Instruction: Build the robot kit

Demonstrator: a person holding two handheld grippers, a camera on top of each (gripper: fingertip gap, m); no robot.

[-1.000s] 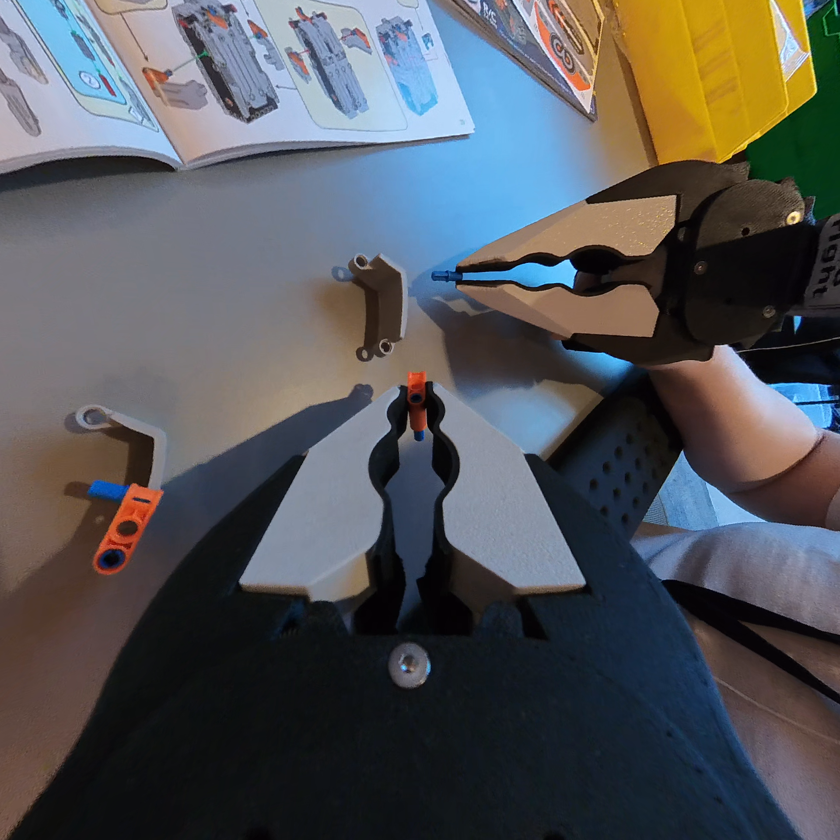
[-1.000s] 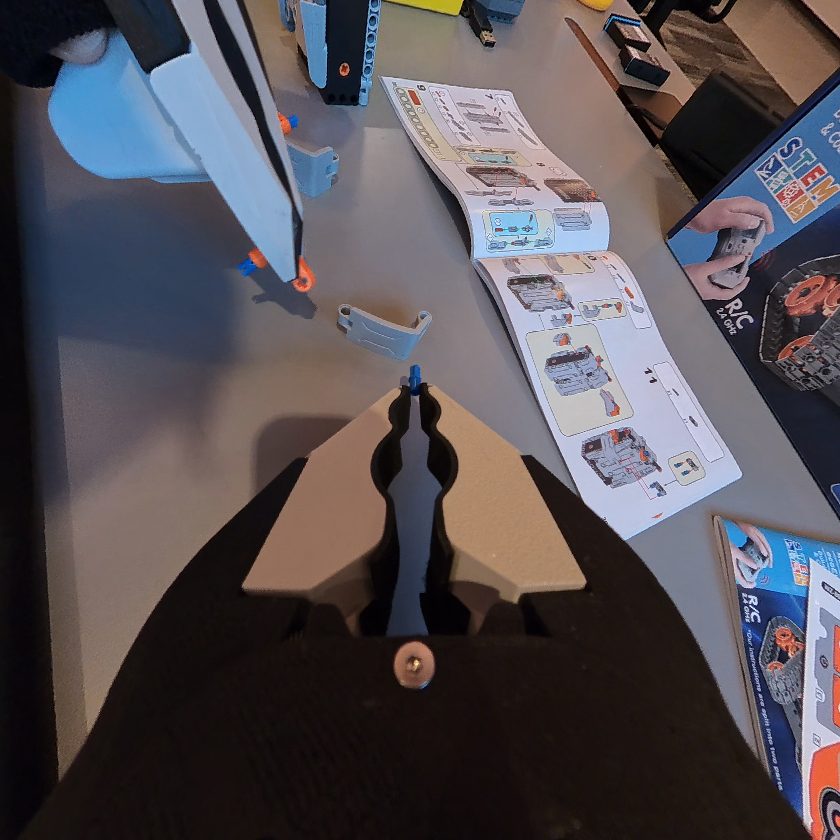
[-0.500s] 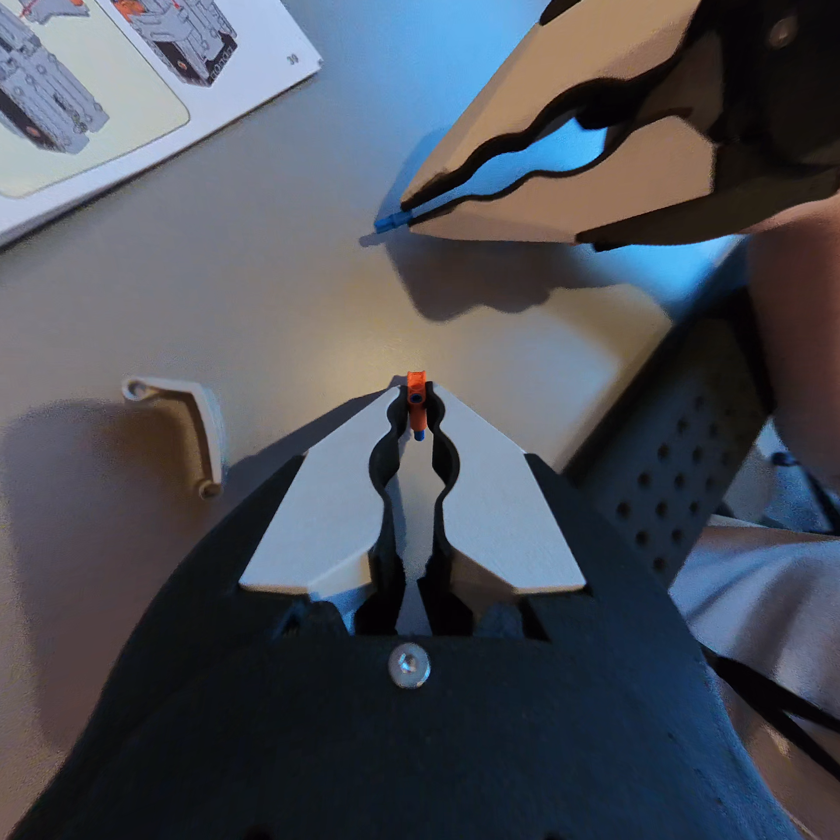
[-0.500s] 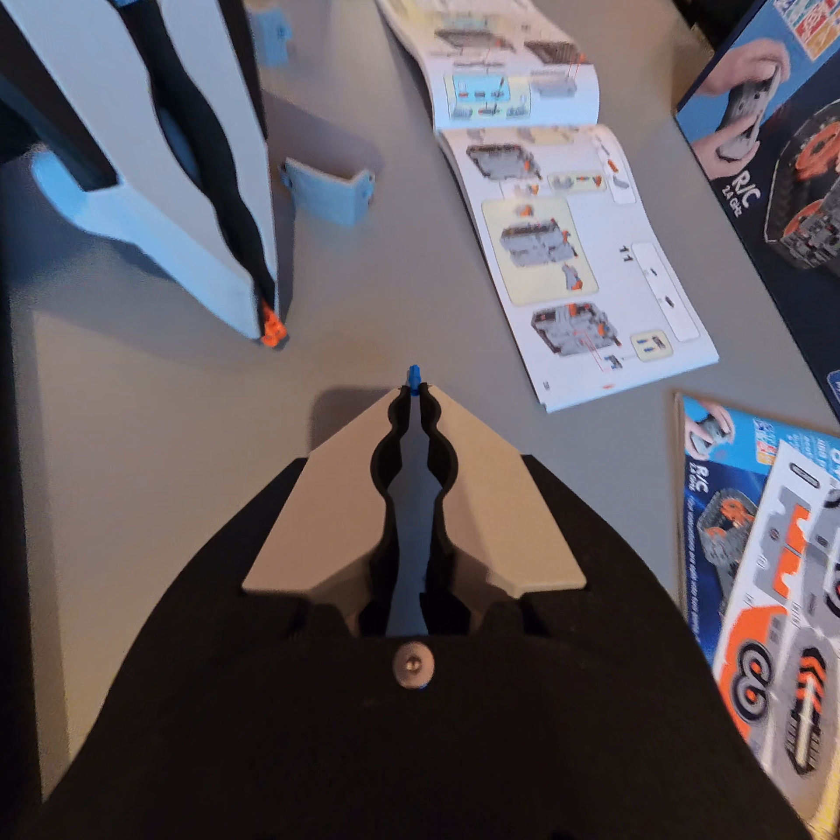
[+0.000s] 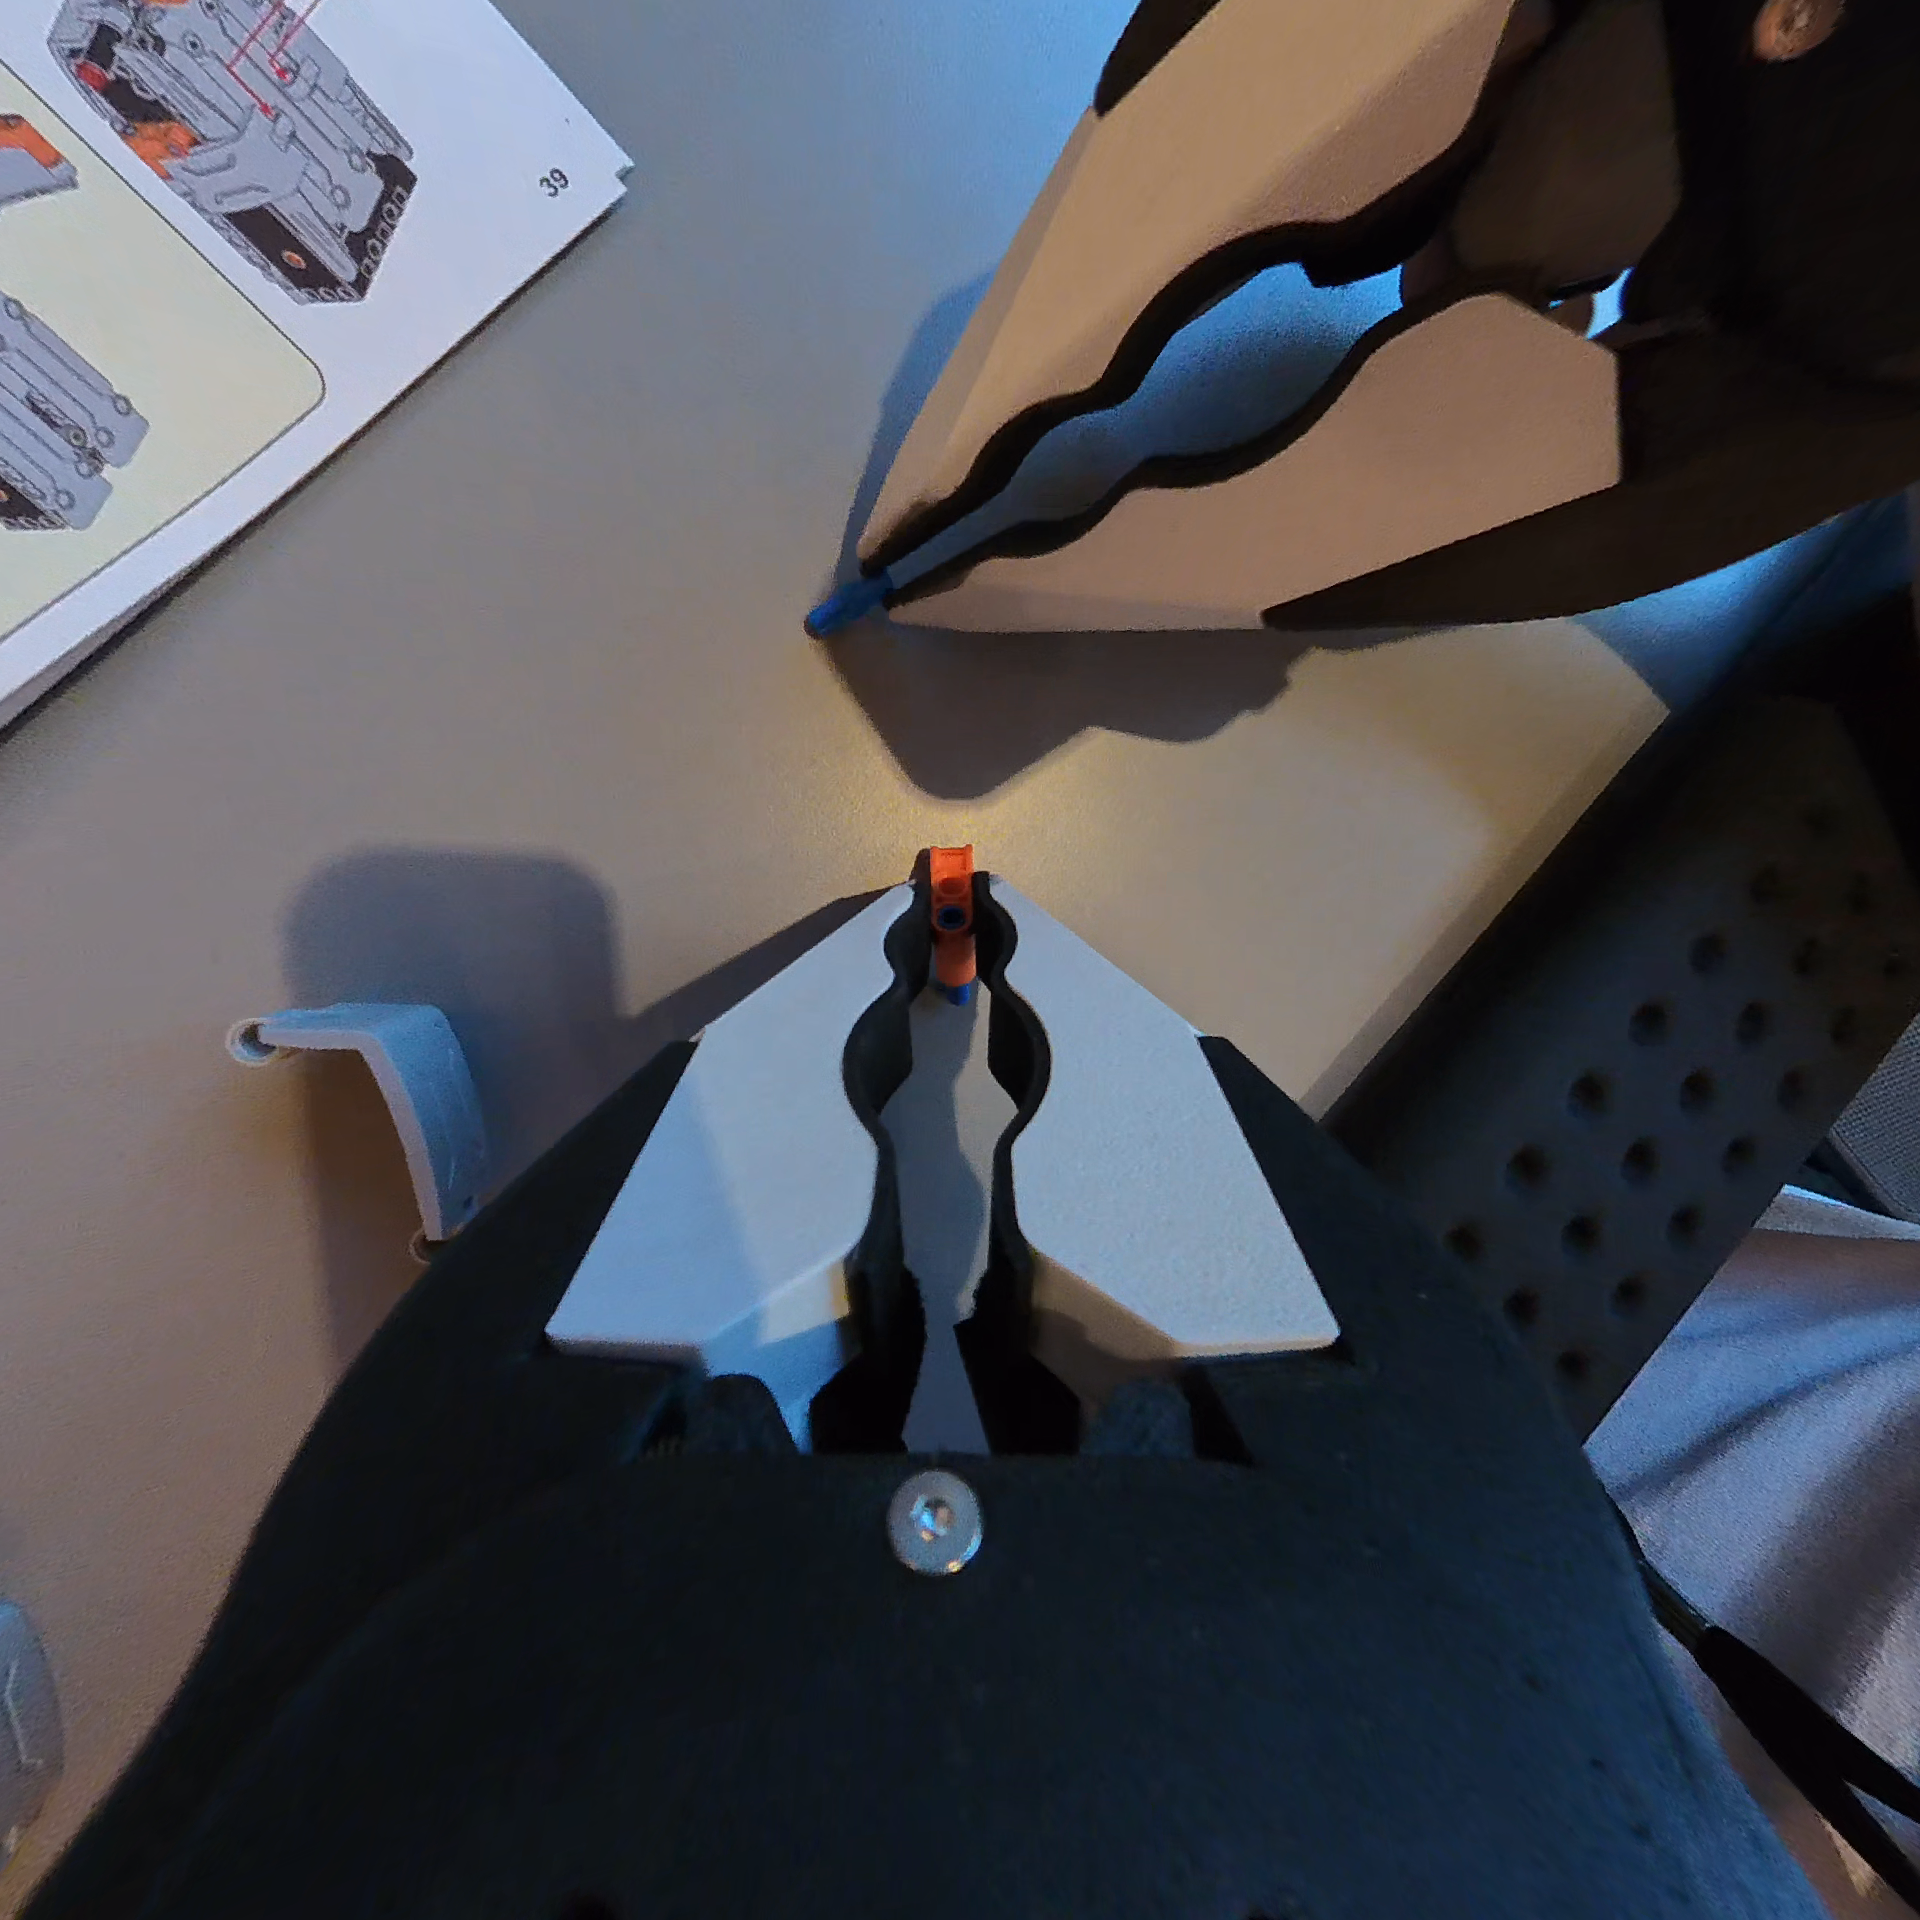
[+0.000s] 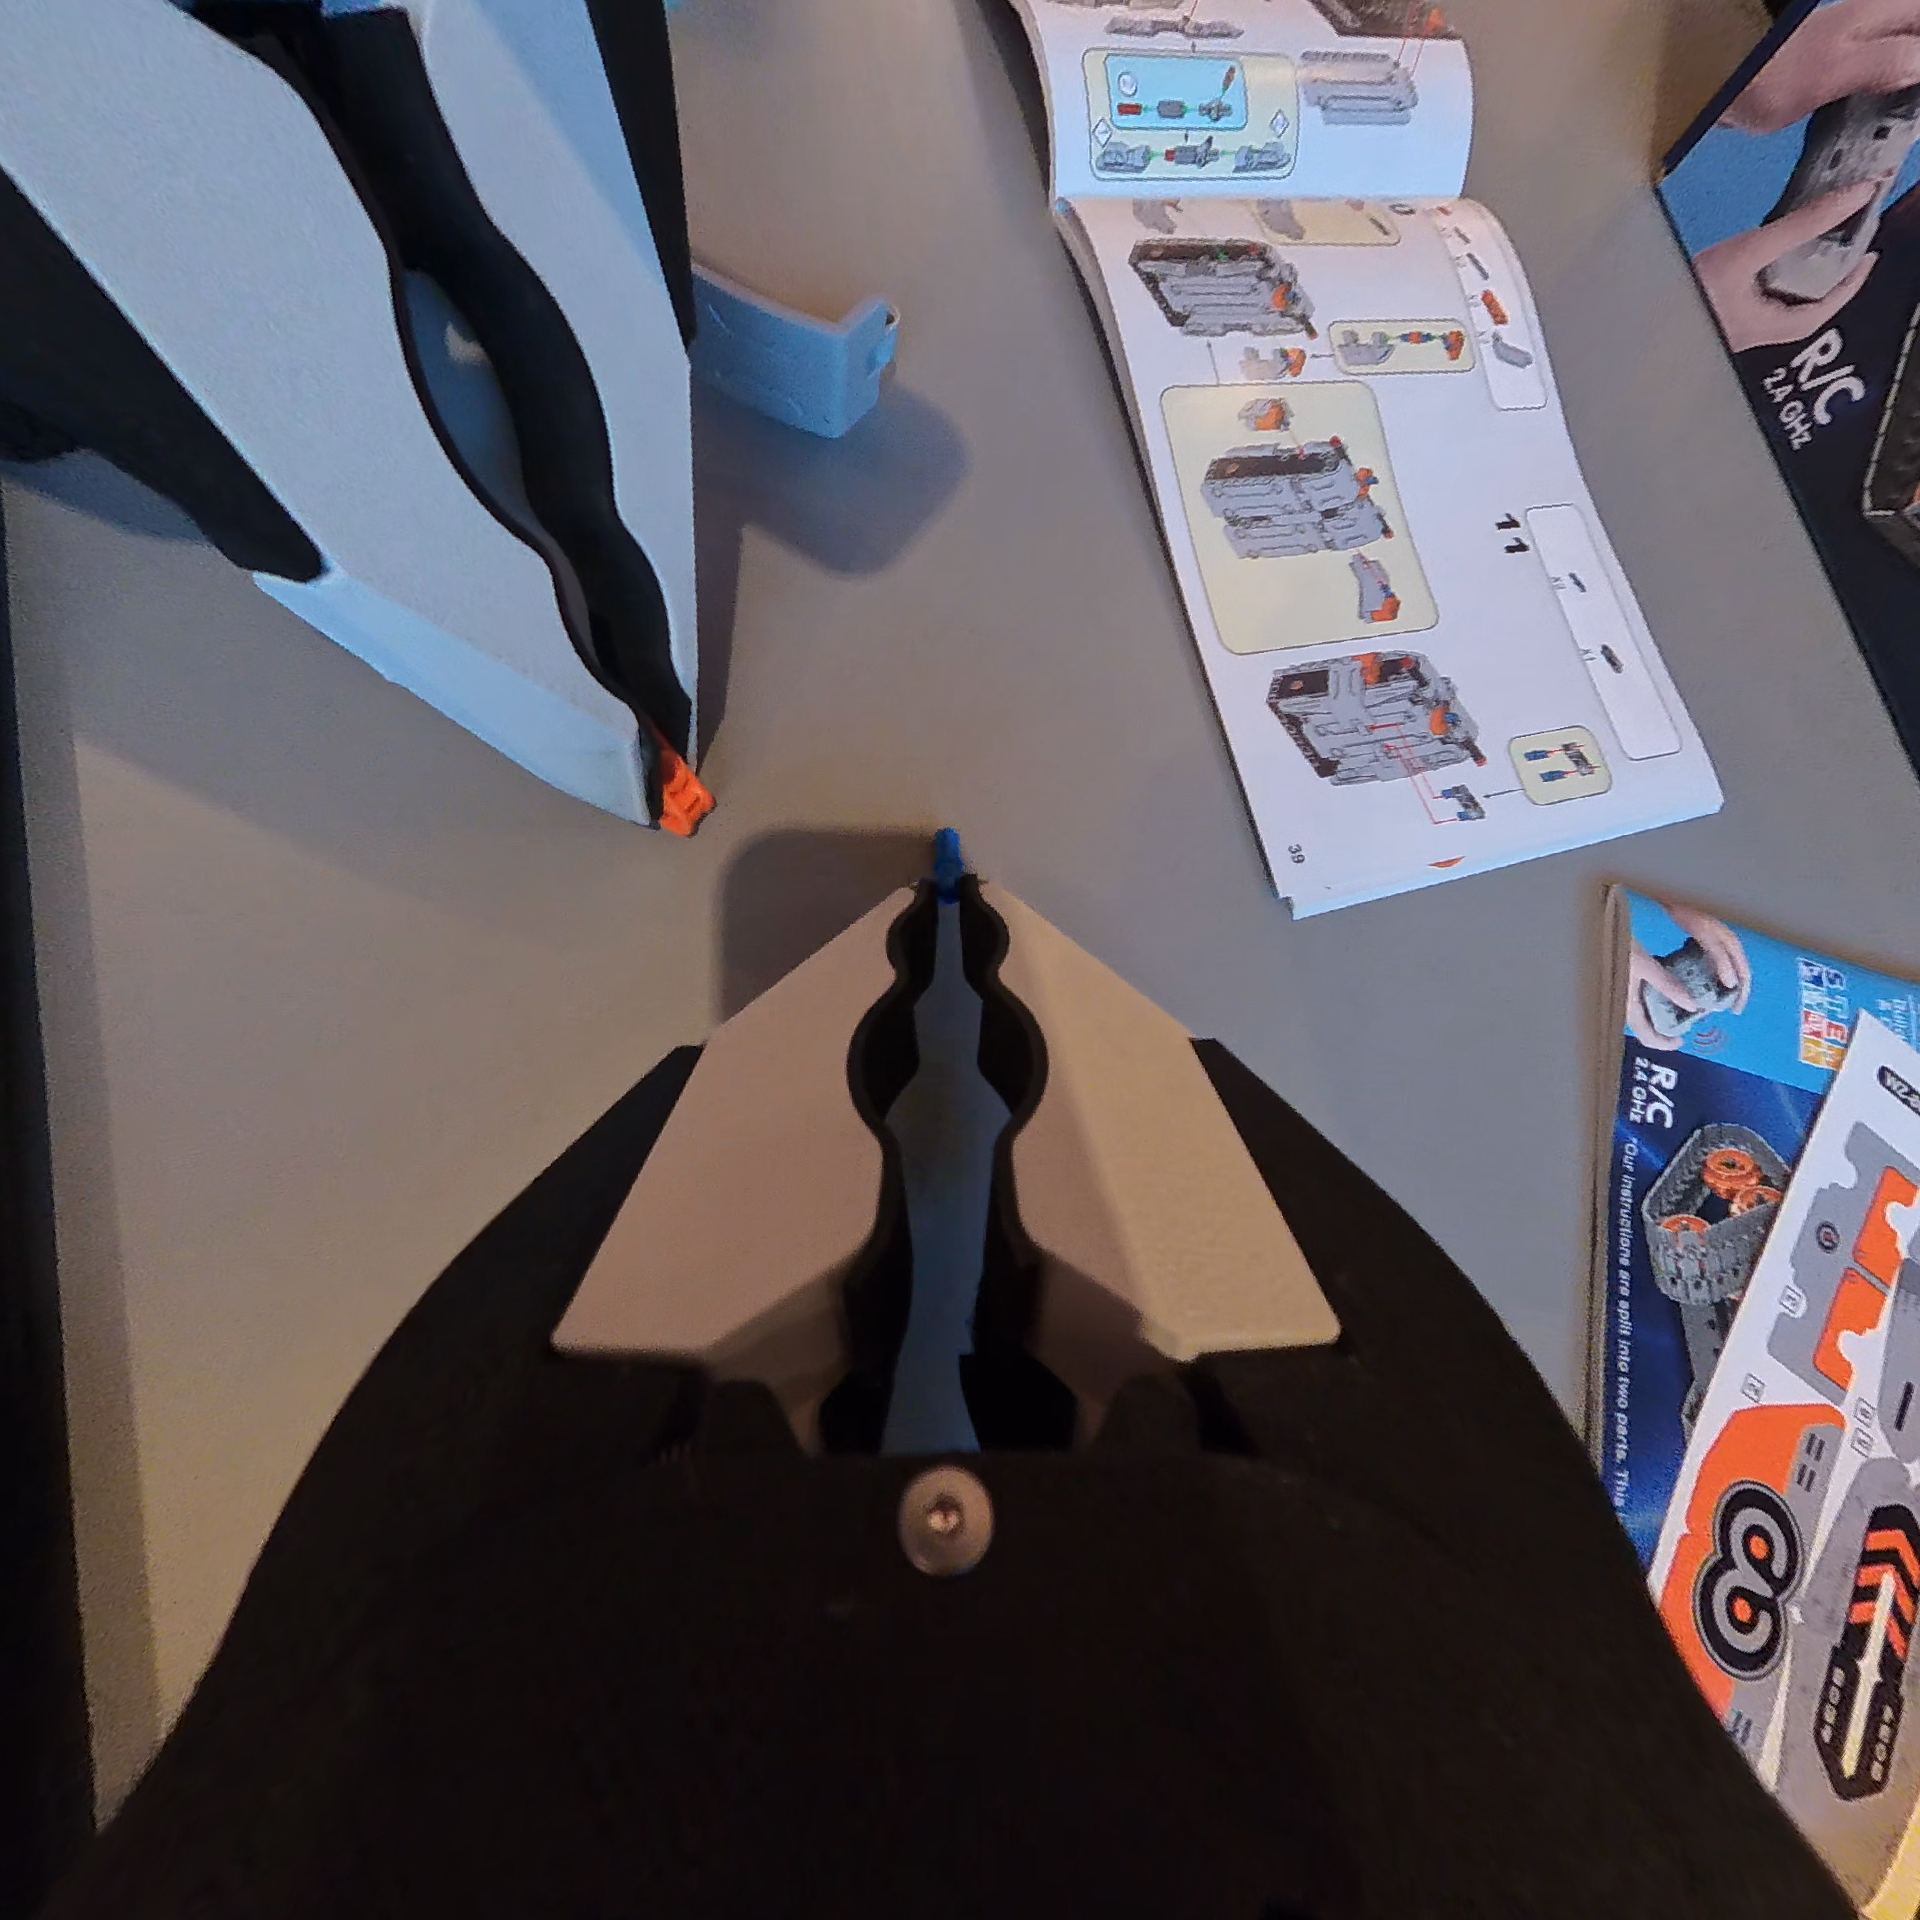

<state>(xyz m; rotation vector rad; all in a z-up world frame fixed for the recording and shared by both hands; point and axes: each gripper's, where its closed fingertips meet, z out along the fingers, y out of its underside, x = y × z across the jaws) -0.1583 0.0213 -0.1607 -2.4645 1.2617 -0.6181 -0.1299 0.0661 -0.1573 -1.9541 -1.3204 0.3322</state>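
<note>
My left gripper (image 5: pixel 948 904) is shut on a small orange connector (image 5: pixel 950 902) with a blue pin through it, held just above the grey table (image 5: pixel 644 644). My right gripper (image 6: pixel 945 883) is shut on a small blue pin (image 6: pixel 947 856) that sticks out of its tips. In the left wrist view the right gripper (image 5: pixel 878 582) comes in from the upper right, and its blue pin (image 5: pixel 840 611) points toward the orange connector, a short gap away. In the right wrist view the left gripper (image 6: pixel 670 774) comes in from the upper left with the orange connector (image 6: pixel 681 795) at its tip.
A curved grey bracket (image 5: pixel 410 1101) lies on the table left of my left gripper; it also shows in the right wrist view (image 6: pixel 795 358). An open instruction booklet (image 6: pixel 1382 468) lies beyond. Printed box pieces (image 6: pixel 1766 1299) lie at the right. A perforated dark chair (image 5: pixel 1662 1091) is at the table edge. There is about 6 cm between the tips of the two grippers.
Both grippers have come closer together and lower over the table. The blue pin now points at the orange connector from a short gap. The grey bracket has slid to the left in view.
</note>
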